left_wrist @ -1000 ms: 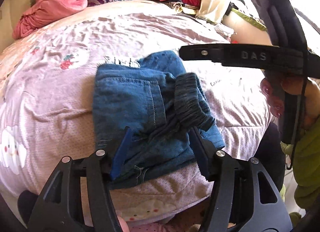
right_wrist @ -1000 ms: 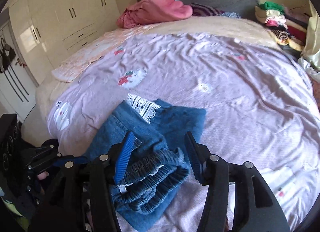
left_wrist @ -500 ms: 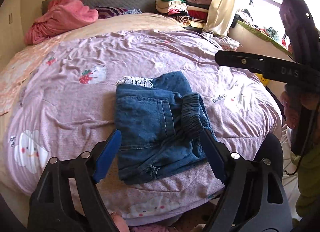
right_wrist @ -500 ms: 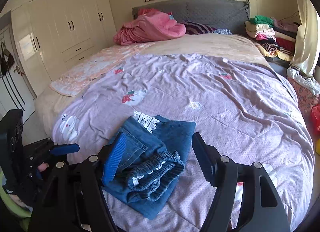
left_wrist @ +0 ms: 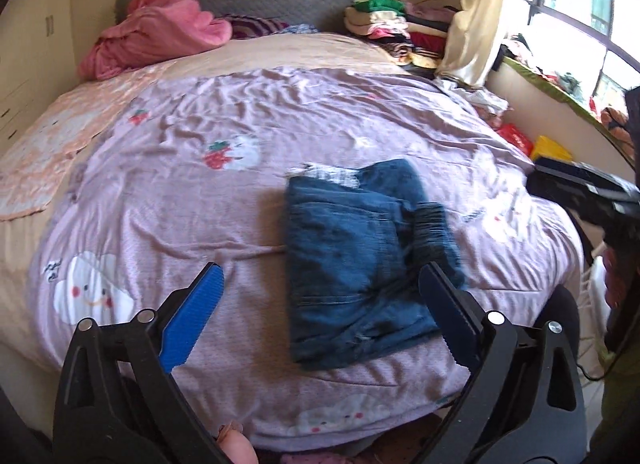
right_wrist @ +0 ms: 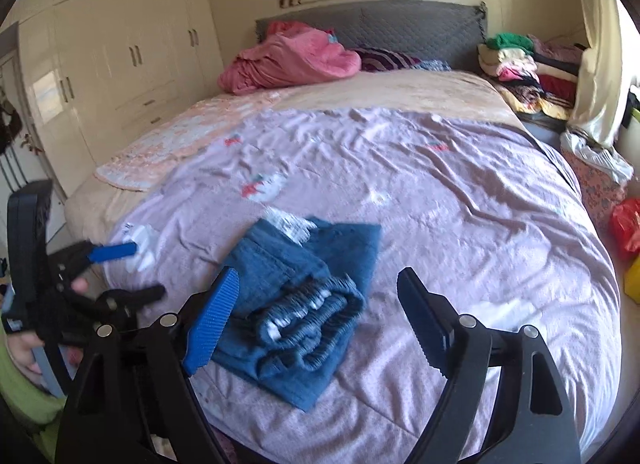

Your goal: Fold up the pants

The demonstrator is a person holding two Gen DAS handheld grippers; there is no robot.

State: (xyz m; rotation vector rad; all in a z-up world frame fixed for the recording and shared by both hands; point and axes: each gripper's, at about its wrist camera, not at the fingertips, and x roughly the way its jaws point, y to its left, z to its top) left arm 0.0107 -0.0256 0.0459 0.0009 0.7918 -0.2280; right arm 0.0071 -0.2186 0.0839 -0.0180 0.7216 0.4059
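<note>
Lilac bedding is covering the near half of the bed (left_wrist: 168, 199), with a peach sheet (right_wrist: 384, 91) showing beyond it up to the grey headboard (right_wrist: 400, 23). I am seeing a pink blanket (left_wrist: 160, 35) bunched by the headboard, a stack of clothes (right_wrist: 516, 59) sitting at the far right corner, and white wardrobes (right_wrist: 120, 55) standing along the left wall. Nothing is lying between my tools and the work.

The pants (left_wrist: 360, 264), blue denim, are lying folded into a compact bundle near the front edge of the bed, the ribbed waistband (right_wrist: 308, 312) rolled on top and a white patterned patch (right_wrist: 292, 225) peeking out at the far end.

My left tool (left_wrist: 320, 304) is opening, its jaws standing wide, with the pants showing between them in its view but neither pad pressing on the cloth. My right tool (right_wrist: 316, 308) is opening too, jaws wide and not touching the bundle.

Both are pointing down at a slant toward the pants from the foot of the bed. A hand (right_wrist: 28, 344) is gripping the left tool's handle, a green sleeve (right_wrist: 20, 388) showing beside it.
</note>
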